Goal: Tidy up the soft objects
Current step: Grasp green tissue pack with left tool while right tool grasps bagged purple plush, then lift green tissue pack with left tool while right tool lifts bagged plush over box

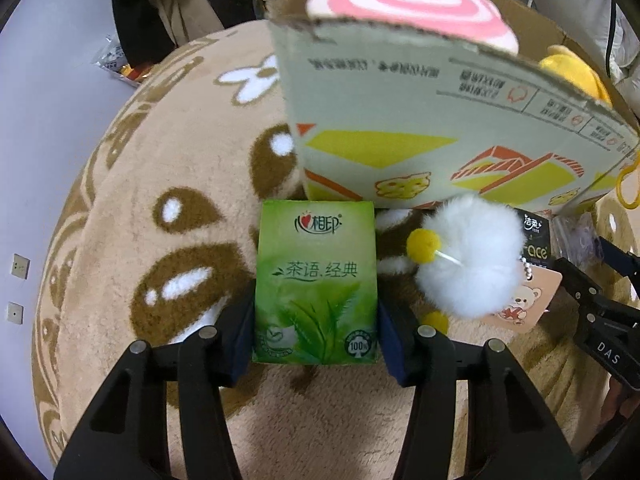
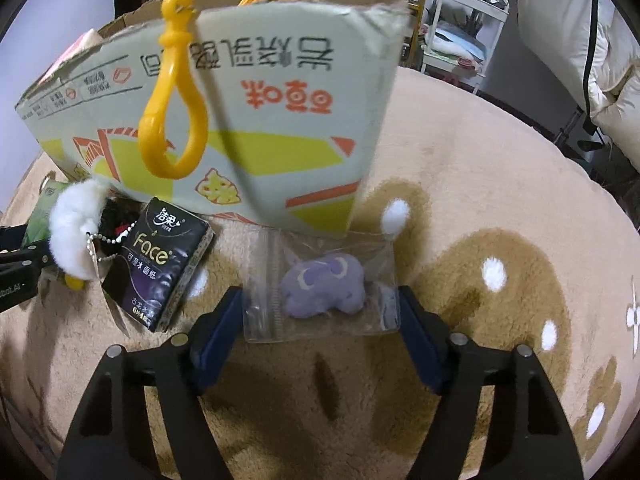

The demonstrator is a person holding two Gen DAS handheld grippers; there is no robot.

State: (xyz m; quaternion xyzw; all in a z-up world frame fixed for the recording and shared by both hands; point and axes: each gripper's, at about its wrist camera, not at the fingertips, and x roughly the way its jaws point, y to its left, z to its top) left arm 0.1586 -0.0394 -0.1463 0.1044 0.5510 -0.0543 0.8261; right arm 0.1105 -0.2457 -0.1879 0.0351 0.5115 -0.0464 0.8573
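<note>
Two pairs of tongs over a tan rug [image 1: 132, 152] with brown and white pattern, both pointing steeply down in front of a cardboard box [image 1: 400, 120]

Left tongs [image 1: 316, 320]: clamped on a green tissue pack [image 1: 316, 272], one blue pad against each long side, pack lying flat on the rug with its far end just short of the box wall. Just beside the pack, toward the other hand, a white fluffy pompom [image 1: 472, 256] with a small yellow ball on it, a bead chain and a paper tag [image 1: 524, 304] printed with a bear

Right tongs [image 2: 320, 316]: apart, fingers standing at the two short edges of a clear plastic bag [image 2: 360, 256] without visibly squeezing it. Inside the bag, a small purple plush toy [image 2: 324, 288]. Bag flat on the rug, its far edge at the foot of the box corner. Near it, on the side of the left hand, a black tissue pack [image 2: 168, 268] lying at an angle, one end against the pompom's chain

Hanging down the outside of the box wall, seen large in the right wrist view, a yellow plastic clip [image 2: 172, 100]. Inside the box, above the torn rim, a round pink-and-white swirl cushion [image 1: 408, 4] and, further along, a yellow plush [image 1: 576, 72], only partly visible. Behind the rug, a cluttered room, blurred
</note>
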